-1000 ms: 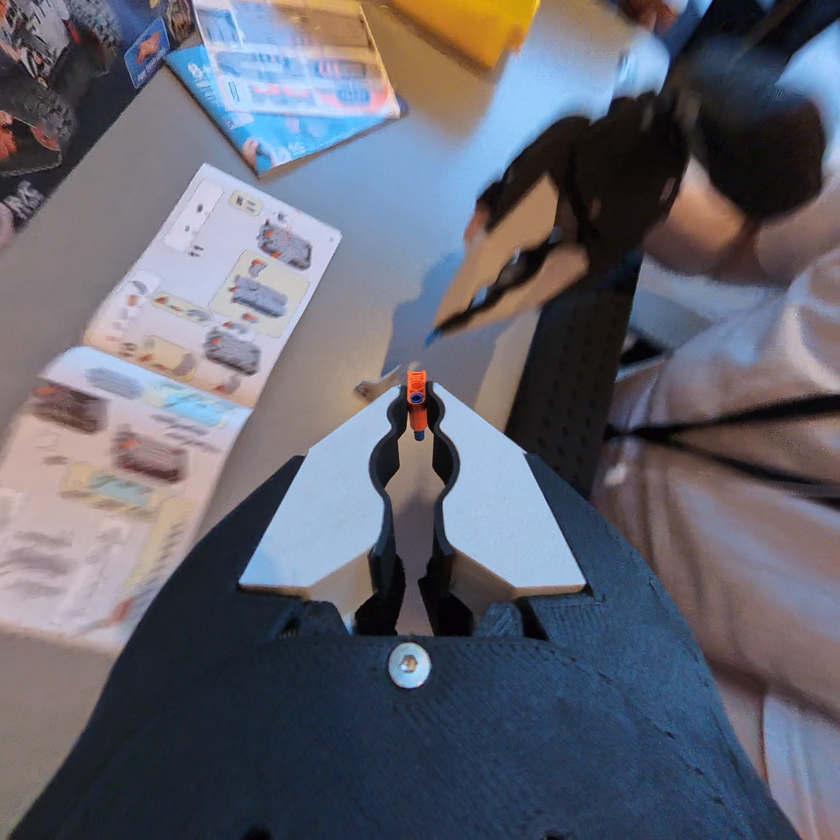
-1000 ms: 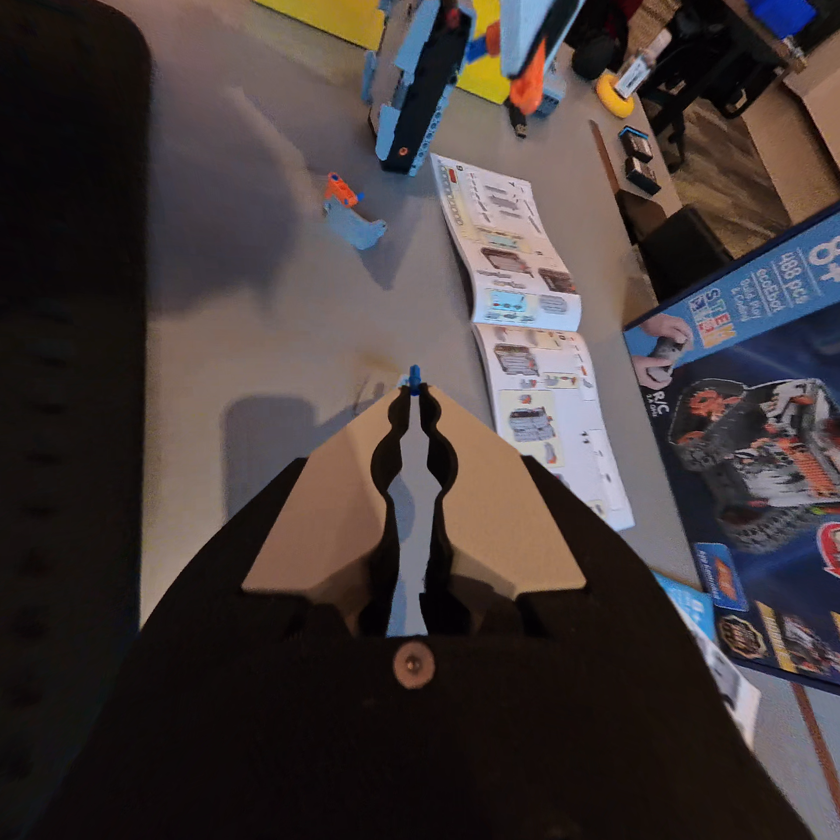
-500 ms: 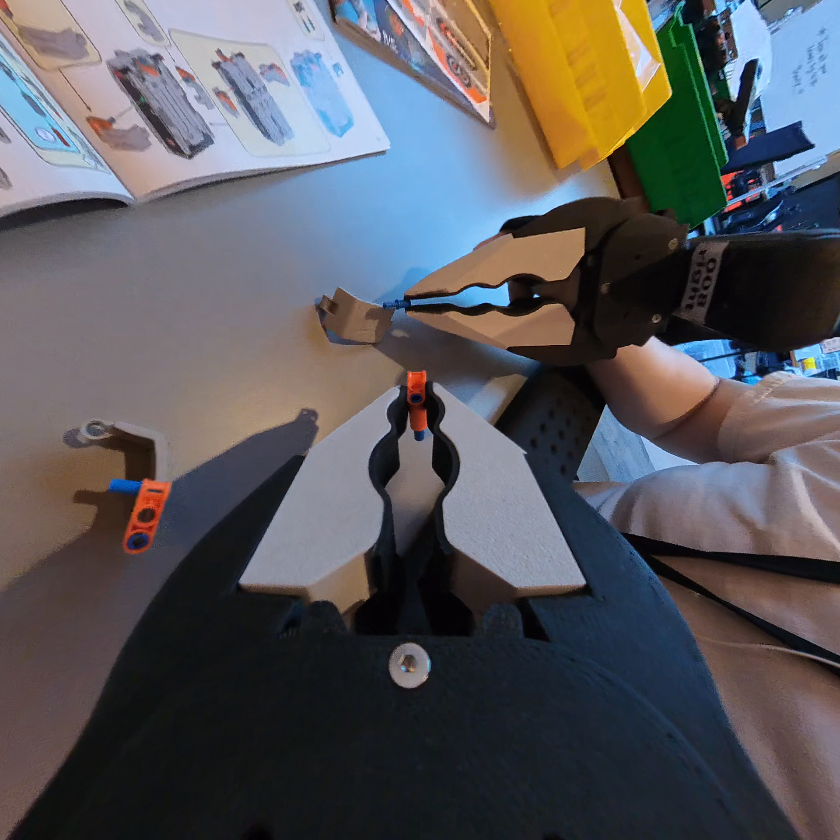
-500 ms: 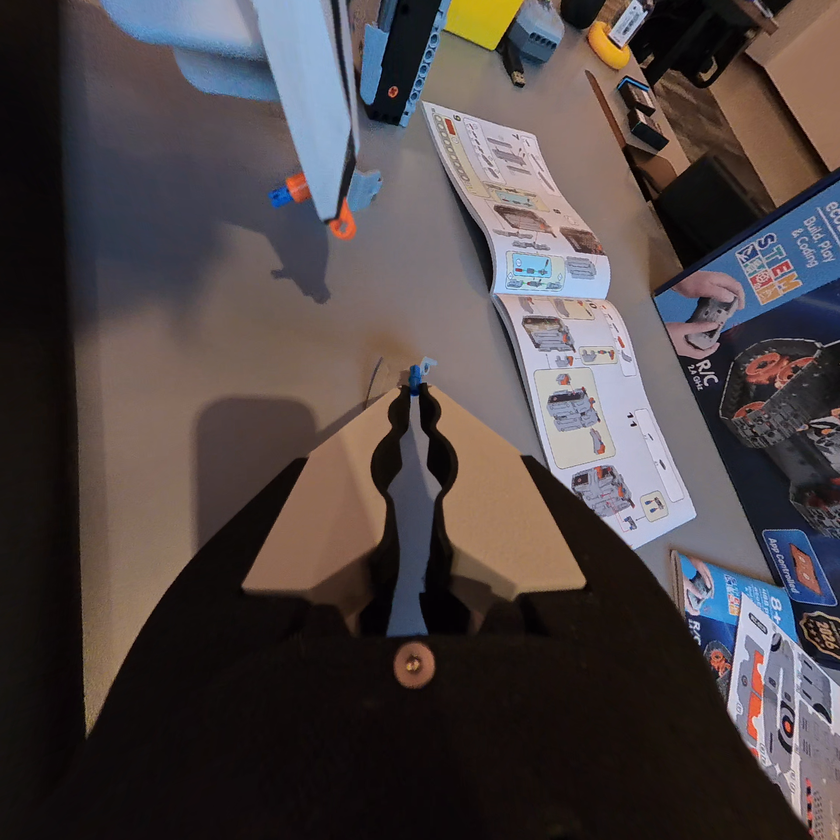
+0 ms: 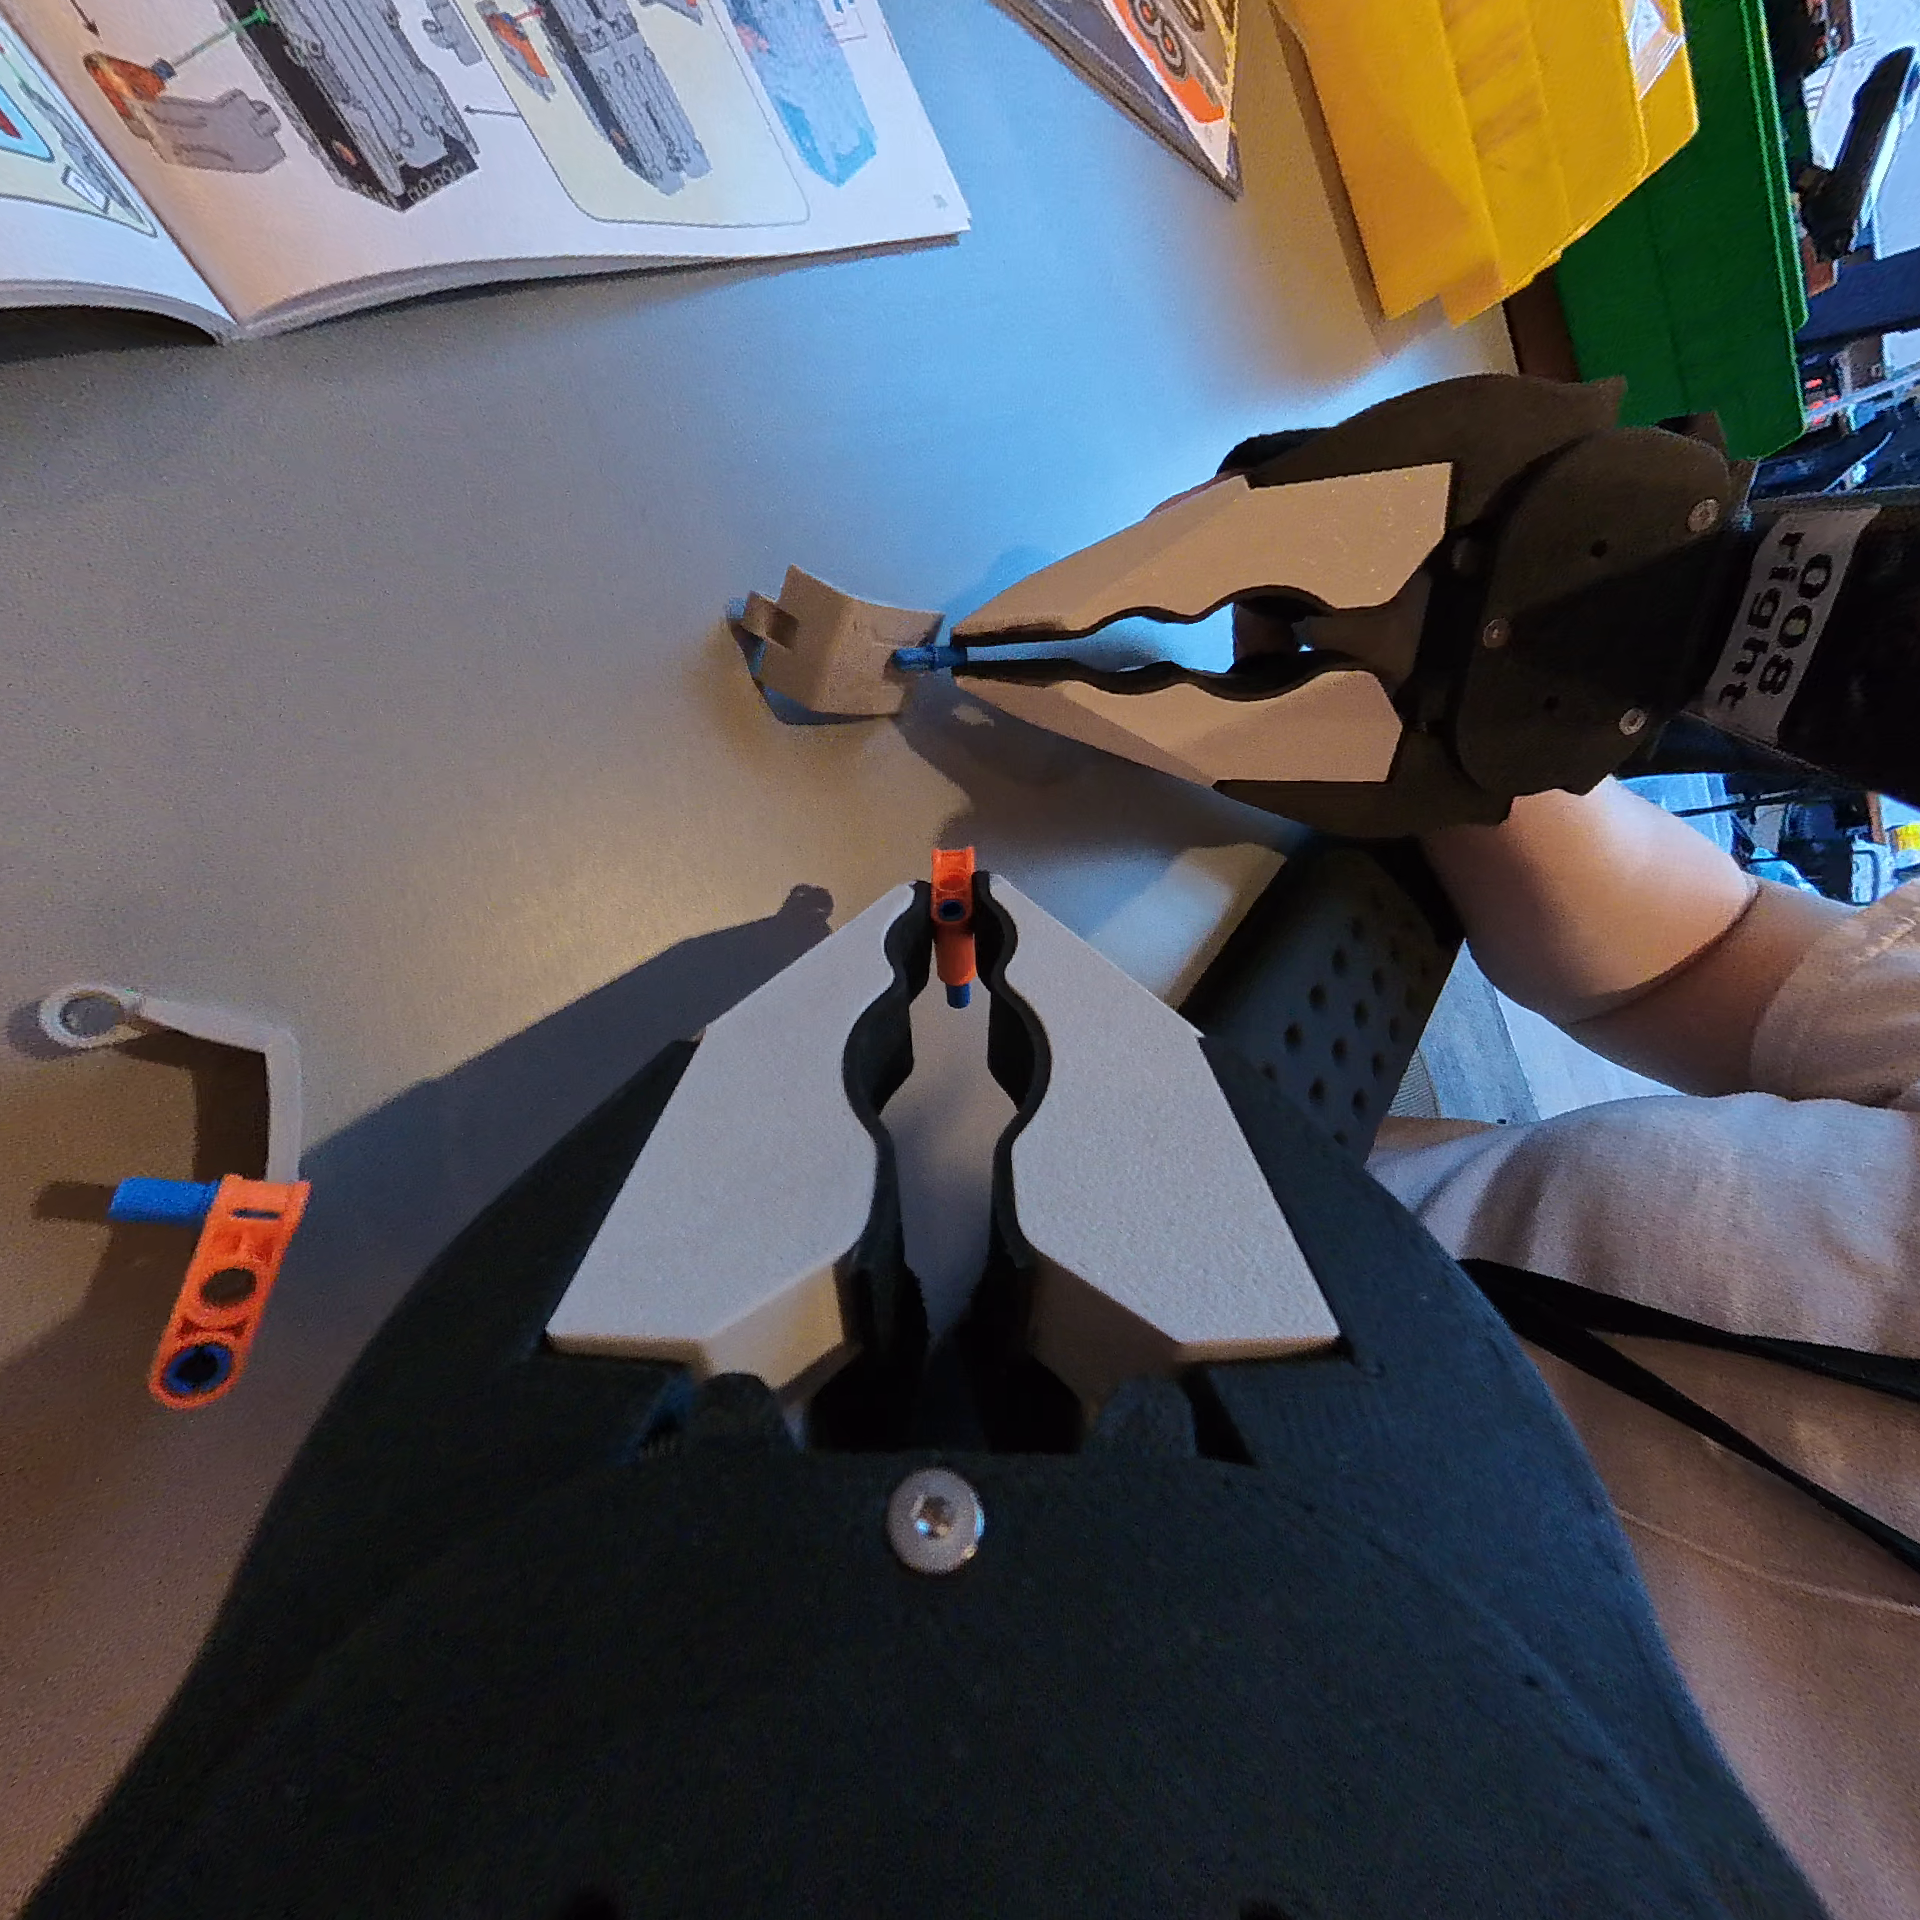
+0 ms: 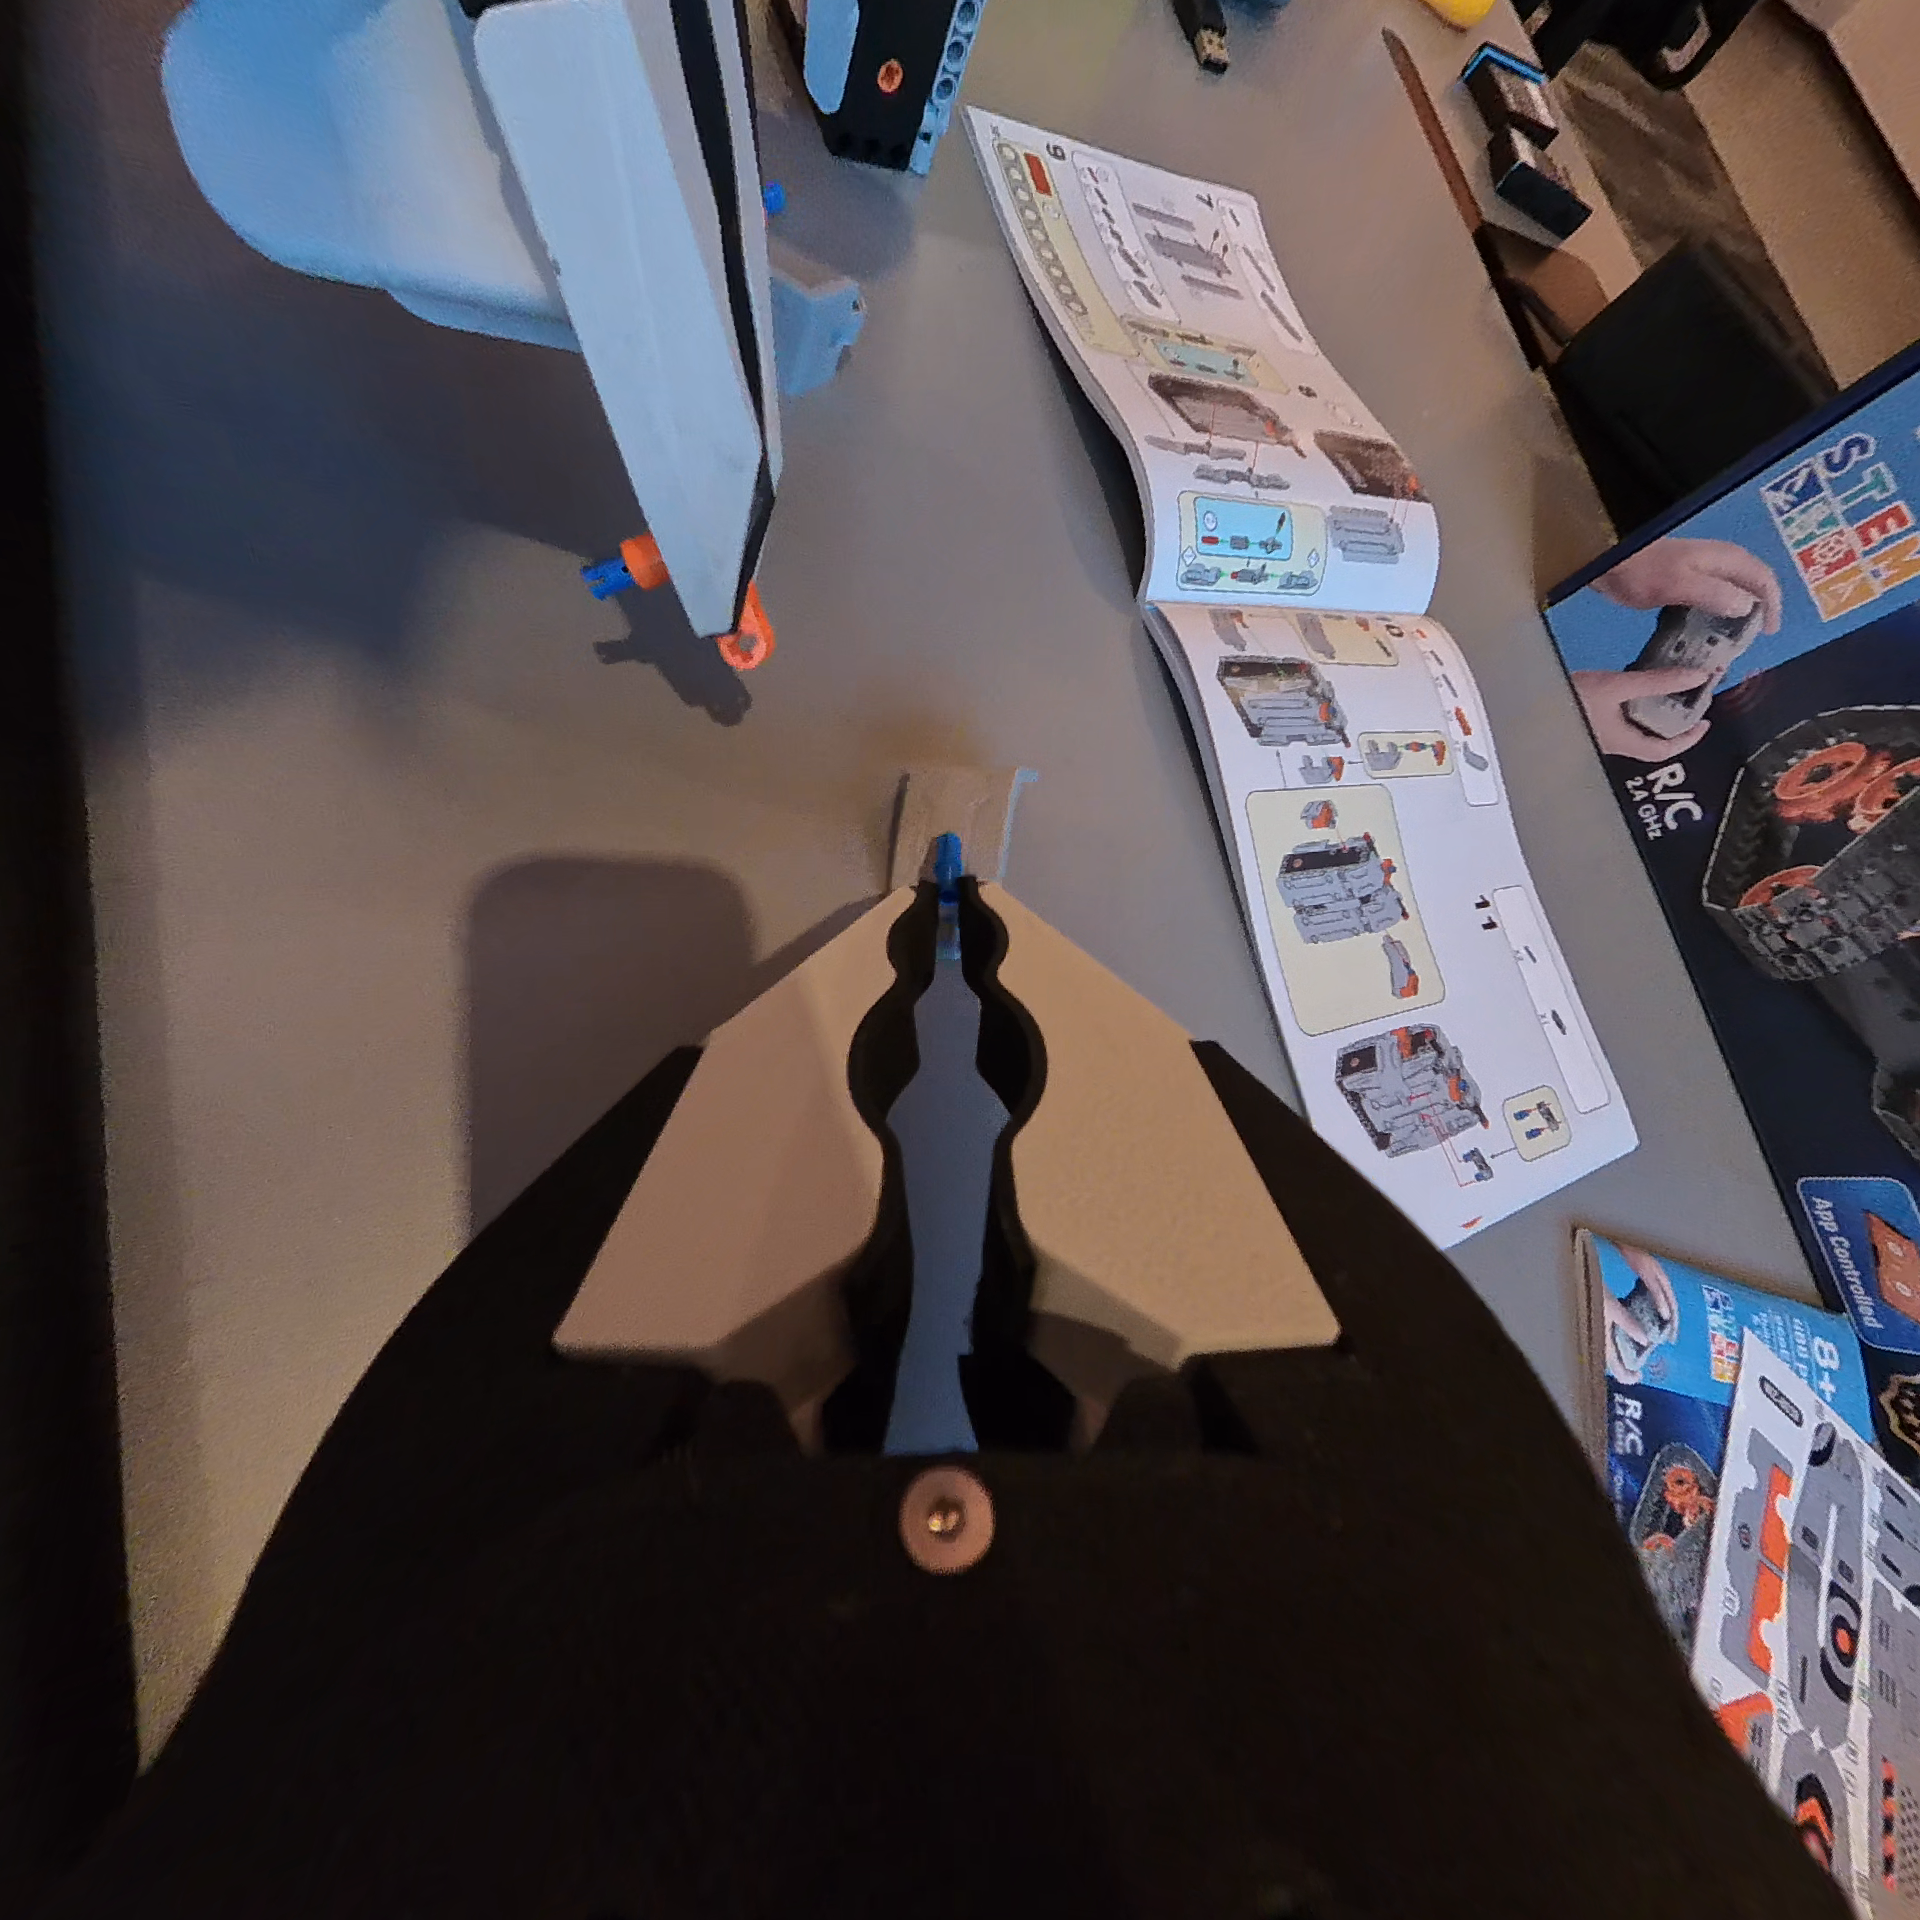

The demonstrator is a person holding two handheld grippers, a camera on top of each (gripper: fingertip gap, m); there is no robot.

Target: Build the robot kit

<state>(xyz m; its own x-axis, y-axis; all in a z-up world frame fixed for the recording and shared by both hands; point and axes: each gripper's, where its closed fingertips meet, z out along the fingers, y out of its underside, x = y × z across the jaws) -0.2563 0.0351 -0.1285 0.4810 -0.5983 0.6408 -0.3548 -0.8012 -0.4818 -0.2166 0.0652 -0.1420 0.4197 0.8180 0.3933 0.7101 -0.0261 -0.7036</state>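
Note:
My left gripper (image 5: 951,888) is shut on a small orange connector piece (image 5: 951,914) with a blue pin through it, held above the grey table. My right gripper (image 6: 945,883) is shut on a blue pin (image 6: 947,862) whose tip meets a small grey angled piece (image 6: 961,816) lying on the table. In the left wrist view the right gripper (image 5: 951,657) comes in from the right and holds the blue pin (image 5: 923,657) against the grey angled piece (image 5: 831,649). In the right wrist view the left gripper (image 6: 743,613) hangs at upper left with the orange piece (image 6: 745,644).
A second grey bracket (image 5: 182,1039) with an orange connector (image 5: 223,1288) and blue pin lies at left. An open instruction booklet (image 6: 1309,644) and a printed box (image 6: 1787,727) lie beyond. Yellow (image 5: 1475,135) and green bins (image 5: 1704,239) stand at the back. A black perforated block (image 5: 1340,997) stands near a person's sleeve (image 5: 1662,1195).
The left gripper swung down and closer to the table with its orange piece. The right gripper moved forward and brought its blue pin up to the grey angled piece.

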